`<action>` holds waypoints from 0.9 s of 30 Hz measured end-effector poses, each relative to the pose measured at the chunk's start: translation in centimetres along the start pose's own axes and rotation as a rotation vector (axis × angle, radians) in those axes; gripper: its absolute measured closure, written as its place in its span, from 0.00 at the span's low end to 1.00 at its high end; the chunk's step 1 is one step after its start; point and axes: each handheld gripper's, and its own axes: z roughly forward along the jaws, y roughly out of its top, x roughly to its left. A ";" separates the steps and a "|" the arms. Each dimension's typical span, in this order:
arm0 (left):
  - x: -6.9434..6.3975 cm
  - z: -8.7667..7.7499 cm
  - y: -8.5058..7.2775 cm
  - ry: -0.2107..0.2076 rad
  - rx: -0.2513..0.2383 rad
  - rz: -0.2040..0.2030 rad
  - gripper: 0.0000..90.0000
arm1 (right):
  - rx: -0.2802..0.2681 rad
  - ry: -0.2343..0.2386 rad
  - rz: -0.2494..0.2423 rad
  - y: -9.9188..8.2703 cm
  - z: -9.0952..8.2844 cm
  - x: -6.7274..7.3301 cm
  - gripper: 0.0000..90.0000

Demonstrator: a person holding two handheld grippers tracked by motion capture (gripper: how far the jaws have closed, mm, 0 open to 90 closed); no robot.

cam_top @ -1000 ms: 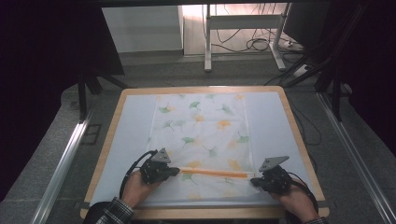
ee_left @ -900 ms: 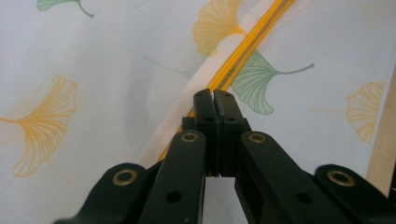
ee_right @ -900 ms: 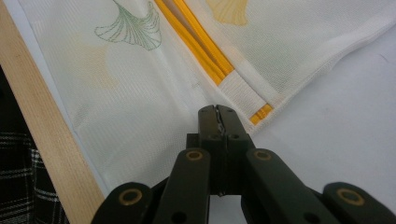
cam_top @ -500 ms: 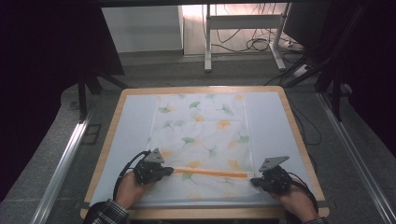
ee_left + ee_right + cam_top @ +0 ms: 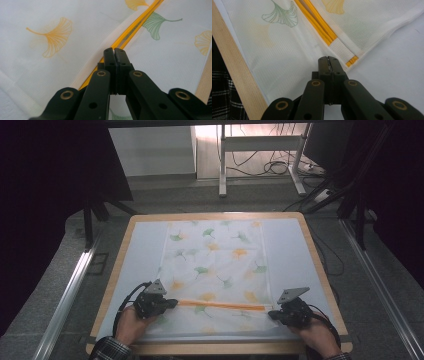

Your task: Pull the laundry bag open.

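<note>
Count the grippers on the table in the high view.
2. The left gripper sits at the near-left edge of the leaf-print mesh bag, at the orange zipper's left end. The right gripper sits at the zipper's right end. Both shut.

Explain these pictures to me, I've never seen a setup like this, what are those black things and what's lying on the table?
There is no robot here. A person holds a hand tool in each hand: the left gripper and the right gripper, each with two black jaws and its own small camera.

The high view looks down from above the person's side of the table. The other two pictures come from the cameras riding on the grippers, looking along their jaws.

On the table lies a white mesh cloth bag printed with green and orange ginkgo leaves, with an orange zipper running across it near the person.

Both pairs of jaws are closed, one at each end of the zipper. The right one seems to pinch the bag's edge; what the left one grips I cannot tell.
</note>
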 end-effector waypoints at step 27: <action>1.6 -1.8 -1.7 0.051 0.006 -0.070 1.00 | 0.001 0.001 0.003 0.0 0.0 0.0 1.00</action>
